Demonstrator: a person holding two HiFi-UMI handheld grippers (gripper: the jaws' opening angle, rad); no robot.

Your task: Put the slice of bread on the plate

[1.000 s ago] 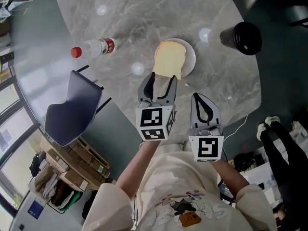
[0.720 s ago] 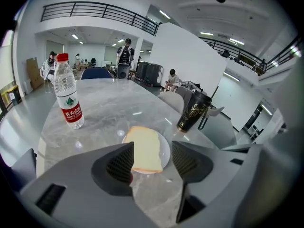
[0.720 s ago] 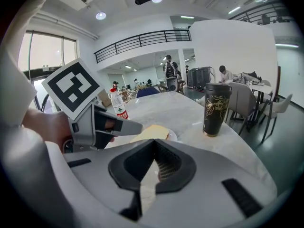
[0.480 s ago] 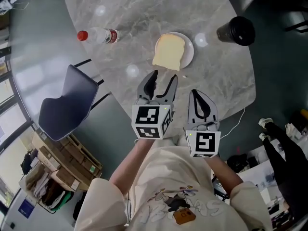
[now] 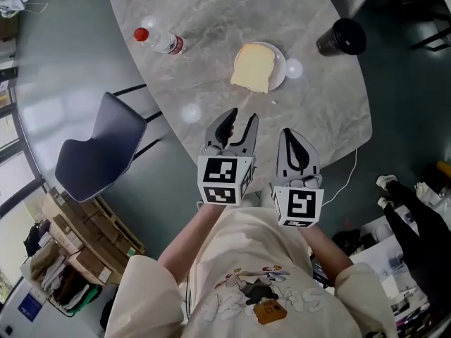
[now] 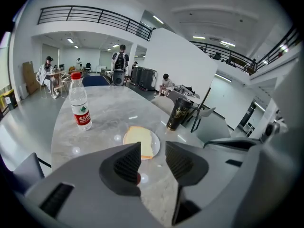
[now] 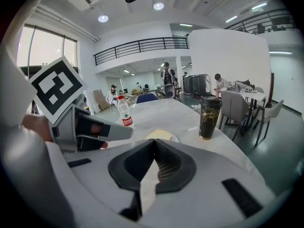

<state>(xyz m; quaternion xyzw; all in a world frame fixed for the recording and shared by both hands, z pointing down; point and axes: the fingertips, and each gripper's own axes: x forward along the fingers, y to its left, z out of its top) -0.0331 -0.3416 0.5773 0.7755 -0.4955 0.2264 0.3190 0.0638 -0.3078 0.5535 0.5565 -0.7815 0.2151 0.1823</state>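
**Bread on the plate, both my grippers empty**

The slice of bread lies flat on the small white plate. It covers the plate's left part and leaves bare rim showing on the right. The plate sits on the grey marble table. A dark cup stands to its right, near the table's edge. A water bottle with a red cap stands upright to its left, well apart from it.

I hold my left gripper in the air over the near edge of the table, well short of the plate and pointing toward it. Its jaws stand apart and have just been closing part of the way, with nothing between them. Through the gap, in the left gripper view, I see the bread and plate farther off on the table.

My right gripper hangs just beside the left one. Its jaws are pressed together and hold nothing.

Neither gripper touches the bread, the plate or the table. A dark chair stands by the table's left edge.
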